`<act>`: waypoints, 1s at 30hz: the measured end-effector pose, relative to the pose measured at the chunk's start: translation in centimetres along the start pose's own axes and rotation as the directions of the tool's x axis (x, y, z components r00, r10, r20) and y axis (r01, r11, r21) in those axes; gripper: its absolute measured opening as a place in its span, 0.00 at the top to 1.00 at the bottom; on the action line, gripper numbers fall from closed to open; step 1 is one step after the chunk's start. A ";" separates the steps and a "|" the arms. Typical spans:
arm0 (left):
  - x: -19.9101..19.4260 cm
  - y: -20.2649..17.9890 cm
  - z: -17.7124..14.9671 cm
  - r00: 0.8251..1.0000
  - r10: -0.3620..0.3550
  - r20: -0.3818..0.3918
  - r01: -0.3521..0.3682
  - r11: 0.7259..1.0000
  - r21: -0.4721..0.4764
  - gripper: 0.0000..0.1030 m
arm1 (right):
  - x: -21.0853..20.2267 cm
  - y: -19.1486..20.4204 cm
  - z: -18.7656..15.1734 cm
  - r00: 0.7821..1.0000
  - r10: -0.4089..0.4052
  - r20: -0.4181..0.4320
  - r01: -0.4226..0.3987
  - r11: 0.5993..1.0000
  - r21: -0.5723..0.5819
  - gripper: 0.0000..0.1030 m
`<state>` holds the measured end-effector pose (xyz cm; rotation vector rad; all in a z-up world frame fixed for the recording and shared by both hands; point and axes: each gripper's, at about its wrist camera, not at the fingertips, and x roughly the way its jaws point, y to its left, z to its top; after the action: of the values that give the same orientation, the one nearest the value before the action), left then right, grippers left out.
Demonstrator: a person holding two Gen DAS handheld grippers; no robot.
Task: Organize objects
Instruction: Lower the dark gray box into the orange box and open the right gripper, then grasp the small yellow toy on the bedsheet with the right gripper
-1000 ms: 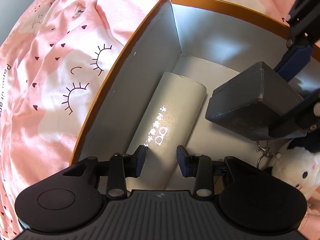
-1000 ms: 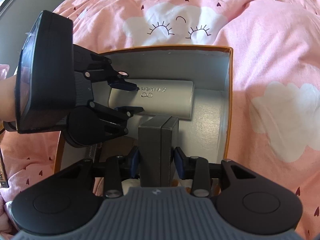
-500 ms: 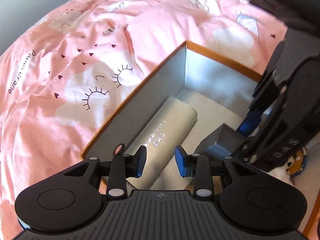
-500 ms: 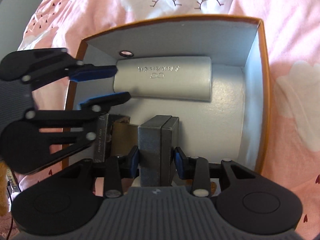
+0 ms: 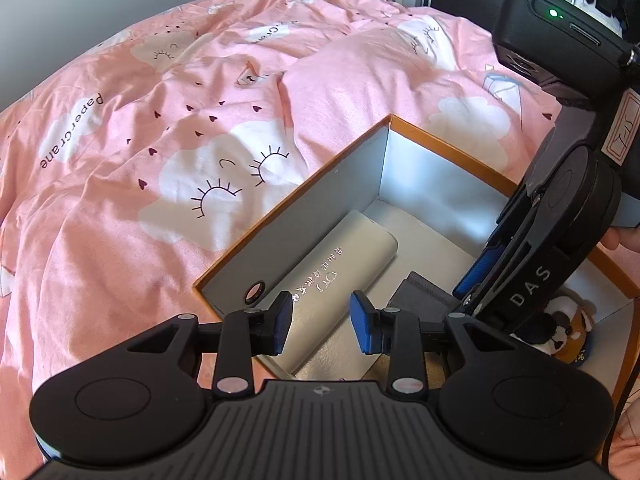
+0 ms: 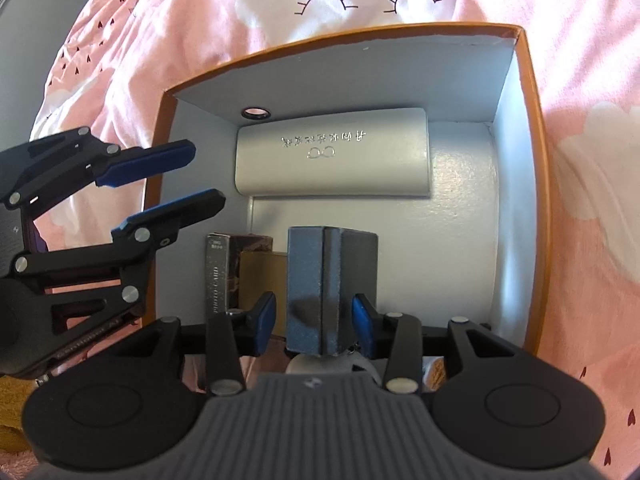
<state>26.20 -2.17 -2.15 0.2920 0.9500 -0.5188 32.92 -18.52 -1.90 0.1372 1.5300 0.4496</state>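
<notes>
Right gripper (image 6: 314, 320) jaws have just been opening: pads stand off both sides of the dark grey case (image 6: 320, 280), which sits between them, let go

Left gripper (image 5: 320, 320) is open and empty, hanging over the near left corner of the storage box (image 6: 536, 160)

Case stands on end on the box floor, lower centre of the right wrist view, just beside the gold cartons (image 6: 260, 276), apart from the white case (image 6: 332, 160) lying along the far wall

Risks as I judge them:
- case is tall and narrow, gap to the pads is slim; a skewed pull-out could drag a pad along it and tip it onto the white case or the cartons
- left fingers are close to the box wall; a careless dip could catch the orange rim and shift the whole box on the soft pink bedspread (image 5: 200, 120)

Views:
- right wrist shows the pad-to-case gap and the cartons; left wrist hides both behind the right gripper's body
- left wrist shows a plush toy (image 5: 568, 328) in the box's lower right corner, which I can't make out in the right wrist view
</notes>
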 end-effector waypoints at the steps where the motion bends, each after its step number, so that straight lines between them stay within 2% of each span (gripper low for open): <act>1: -0.3 0.1 -0.1 1.000 -0.001 0.003 0.001 1.000 -0.006 0.61 | -0.2 0.0 -0.1 1.000 0.002 0.009 -0.002 1.000 -0.001 0.57; 4: -1.3 0.4 -0.6 1.000 0.008 0.013 -0.008 0.999 -0.031 0.61 | -0.8 0.0 -0.6 1.000 0.003 0.031 -0.004 1.000 0.006 0.63; 7: -2.7 0.7 -1.2 1.000 0.019 0.016 -0.018 0.997 -0.073 0.61 | -1.8 0.5 -1.5 0.996 -0.005 0.088 0.007 1.000 -0.021 0.64; 12: -5.7 1.2 -2.5 0.999 0.022 0.034 -0.017 0.992 -0.127 0.61 | -4.1 3.9 -4.0 0.974 0.006 0.227 0.039 0.981 -0.192 0.63; 17: -8.7 0.9 -4.7 0.997 0.060 0.048 -0.052 0.986 -0.160 0.61 | -5.1 8.3 -6.5 0.947 0.041 0.319 0.088 0.920 -0.382 0.63; 21: -10.1 0.4 -6.7 0.995 0.091 0.035 -0.085 0.984 -0.159 0.61 | -5.2 11.6 -8.7 0.909 0.132 0.396 0.119 0.827 -0.550 0.63; 22: -10.3 0.4 -7.2 0.995 0.099 0.024 -0.094 0.983 -0.155 0.61 | -5.0 12.6 -9.0 0.906 0.135 0.401 0.140 0.798 -0.586 0.63; 26: -10.9 0.7 -9.1 0.992 0.125 -0.011 -0.126 0.984 -0.129 0.61 | -3.2 16.5 -9.7 0.921 0.104 0.376 0.218 0.664 -0.716 0.63; 30: -10.8 1.3 -11.0 0.990 0.134 -0.052 -0.138 0.987 -0.080 0.61 | 0.0 19.2 -9.4 0.953 0.026 0.302 0.246 0.516 -0.821 0.63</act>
<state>14.21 7.09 0.72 0.2923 0.9868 -0.3470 19.91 -2.80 4.59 -0.6651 0.8743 0.9987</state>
